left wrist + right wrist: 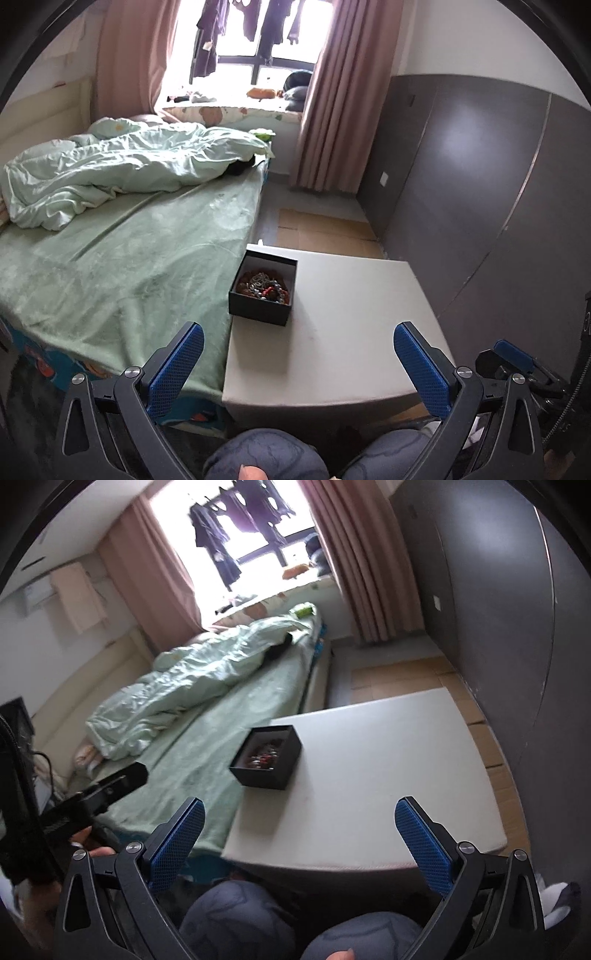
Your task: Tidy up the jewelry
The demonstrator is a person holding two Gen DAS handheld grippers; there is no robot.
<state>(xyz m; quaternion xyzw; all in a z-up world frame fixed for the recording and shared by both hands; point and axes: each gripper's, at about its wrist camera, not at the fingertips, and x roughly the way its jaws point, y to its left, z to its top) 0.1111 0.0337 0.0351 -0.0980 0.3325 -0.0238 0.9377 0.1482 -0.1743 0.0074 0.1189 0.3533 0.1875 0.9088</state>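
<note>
Jewelry (265, 284) is lying tangled in the box (258, 314), so we are risking snagging several with both grippers (297, 363) (299, 840) gaping wide, empty.

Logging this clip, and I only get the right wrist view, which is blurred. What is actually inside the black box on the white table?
Observer: The left wrist view is sharper. The black box has no lid on and holds a tangled heap of jewelry: brown and red beads mixed with silvery chain.
Operator: Is the left gripper holding any of it? I only see its body from the side.
Observer: No. The left gripper is wide open with nothing between its blue pads, and it is short of the box.
</note>
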